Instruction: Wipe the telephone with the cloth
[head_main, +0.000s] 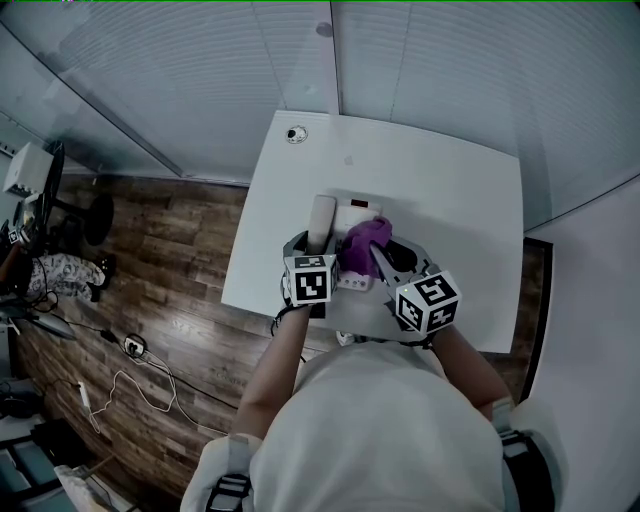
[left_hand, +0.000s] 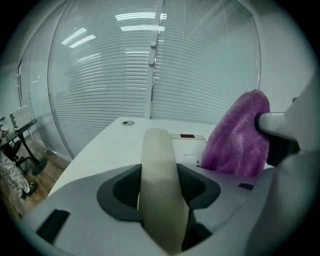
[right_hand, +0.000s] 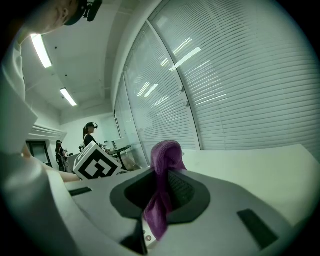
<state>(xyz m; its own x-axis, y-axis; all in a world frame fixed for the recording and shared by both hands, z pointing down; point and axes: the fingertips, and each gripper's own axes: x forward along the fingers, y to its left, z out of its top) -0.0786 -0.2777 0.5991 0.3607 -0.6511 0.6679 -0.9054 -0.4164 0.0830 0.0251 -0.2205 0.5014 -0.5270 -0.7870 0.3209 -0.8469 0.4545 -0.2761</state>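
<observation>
Your cloth (head_main: 365, 238) is plain purple. Handset (head_main: 322, 215) cream, telephone base (left_hand: 192, 146) white with a small red patch. Table (head_main: 450, 190) white. Left gripper (left_hand: 159, 182) and right gripper (right_hand: 161, 192): light grey shells, dark grey pads, marker cubes (head_main: 310, 280) in black-and-white squares. Floor (head_main: 170, 270) brown wood-grain. Your shirt (head_main: 380, 430) white.
</observation>
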